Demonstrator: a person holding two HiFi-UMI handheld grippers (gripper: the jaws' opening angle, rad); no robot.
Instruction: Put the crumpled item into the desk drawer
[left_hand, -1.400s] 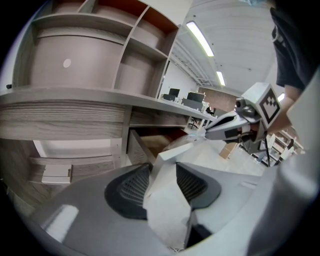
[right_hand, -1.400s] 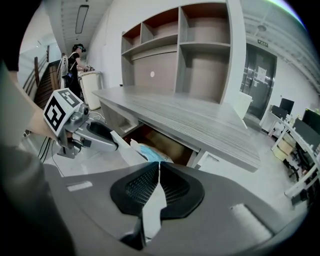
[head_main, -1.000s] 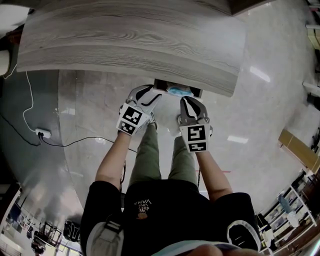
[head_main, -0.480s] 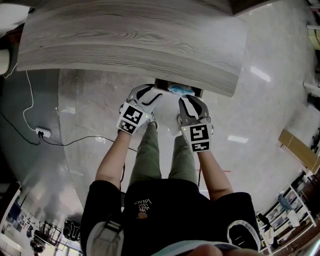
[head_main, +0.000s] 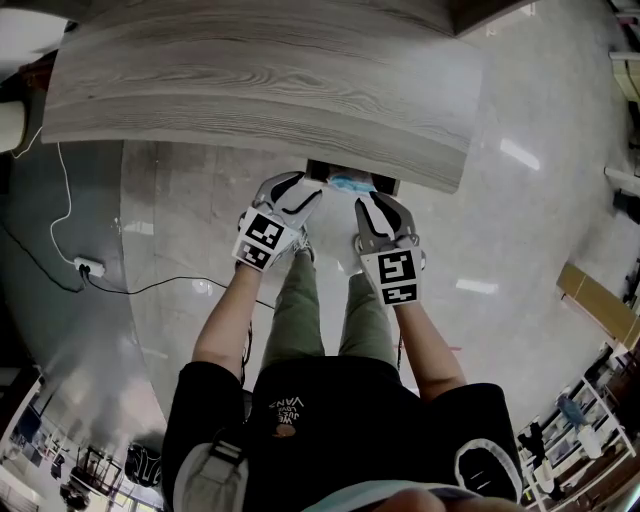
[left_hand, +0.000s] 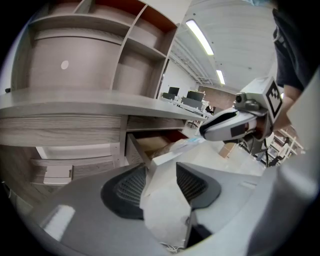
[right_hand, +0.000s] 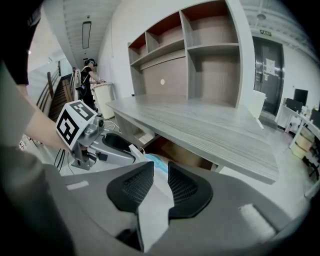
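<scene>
A crumpled light-blue item (head_main: 352, 183) lies in the open drawer (head_main: 318, 172) under the grey wood desk (head_main: 260, 90). My left gripper (head_main: 308, 190) is at the drawer's left front corner. In the left gripper view its jaws (left_hand: 160, 172) stand apart, with the pale drawer front (left_hand: 172, 156) running off from between their tips. My right gripper (head_main: 368, 204) sits at the middle of the drawer front. In the right gripper view it (right_hand: 160, 170) is nearly closed and holds nothing, and the blue item (right_hand: 156, 160) shows just beyond its tips.
A power strip (head_main: 85, 266) with trailing cables lies on the glossy floor at left. Wall shelves (right_hand: 200, 65) rise behind the desk. A person (right_hand: 90, 75) stands far off at another counter. A cardboard box (head_main: 595, 295) sits on the floor at right.
Both grippers have stayed at the drawer front, the right one shifting slightly up and left. The blue item stays in the drawer.
</scene>
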